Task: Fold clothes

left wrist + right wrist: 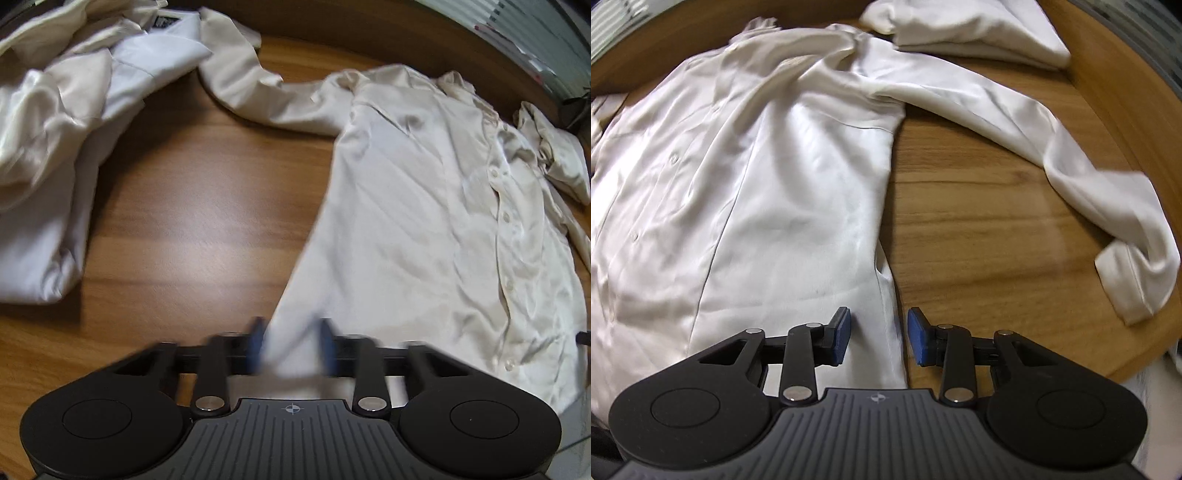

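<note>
**Left wrist view: hem corner pinched, right tool straddling the side seam**

Left wrist view, nearest the lens: the left gripper (291, 347) tips steeply down at the wooden table (192, 206), its blue pads (256, 345) smeared by motion. White cloth sits between them; this is the near corner of the cream shirt (424, 206), and the jaws have closed on it, clamping the fabric. The black linkage arms and ribbed grey body fill the bottom of the frame.

Beyond the pinched corner the shirt spreads away face up, smooth and faintly glossy, with a button placket (504, 218) running down its right part and small pale buttons along it. One sleeve (255, 77) reaches off the shirt's far left shoulder. Left of the shirt, across a bare strip of grained tabletop, lies a rumpled heap of white garments (55, 155), satin folds over matte cotton, a dark label near its far end.

In the right wrist view the right gripper (879, 339) also points steeply down, over the shirt's (757, 177) near edge. Its blue pads (918, 339) stand apart, one over the cloth and one over the bare wood, with the side seam lying between them untouched. Farther along, the shirt's right sleeve (1071, 158) bends out across the table (979, 221) and ends in a folded cuff. Past the shirt's shoulder rests a flat folded white garment (979, 33).
</note>
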The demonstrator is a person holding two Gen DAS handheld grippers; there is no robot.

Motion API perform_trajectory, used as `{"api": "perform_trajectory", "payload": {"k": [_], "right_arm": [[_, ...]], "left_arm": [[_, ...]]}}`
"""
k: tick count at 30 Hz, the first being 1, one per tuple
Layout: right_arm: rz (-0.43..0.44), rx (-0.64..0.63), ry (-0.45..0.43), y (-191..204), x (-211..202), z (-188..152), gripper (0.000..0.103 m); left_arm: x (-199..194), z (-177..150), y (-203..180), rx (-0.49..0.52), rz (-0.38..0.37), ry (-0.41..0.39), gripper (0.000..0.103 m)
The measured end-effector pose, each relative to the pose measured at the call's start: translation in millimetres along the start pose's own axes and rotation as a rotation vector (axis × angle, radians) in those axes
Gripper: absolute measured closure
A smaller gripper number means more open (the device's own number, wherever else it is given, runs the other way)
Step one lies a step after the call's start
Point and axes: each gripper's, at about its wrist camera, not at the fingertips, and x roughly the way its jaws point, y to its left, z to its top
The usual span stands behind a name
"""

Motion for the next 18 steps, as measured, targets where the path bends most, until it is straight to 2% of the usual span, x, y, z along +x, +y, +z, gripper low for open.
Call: {"api": "perform_trajectory", "payload": {"k": [1, 2, 7, 13, 18], "right_arm": [[0.010, -0.008, 0.004, 0, 0, 1, 0.083], [0.023, -0.016, 0.008, -1, -1, 1, 0.100], [0.024, -0.077, 0.034, -9, -3, 1, 0.102], [0.046, -0.100, 0.065, -44, -9, -5, 0.102], [0.063, -0.153, 0.093, -65, -16, -12, 0.102]], "left_arm": [[0, -3, -2, -0.001, -0.006, 0.007, 0.098], [-1, -7, -6, 0.002, 0.001, 0.006, 0.099], [-7, -30, -16, -0.047, 0.004, 0.028, 0.099], [-19, -64, -39, -0.069, -0.022, 0.080, 0.099], [-28, -99, -56, -0.090, -0.001, 0.112, 0.099]]}}
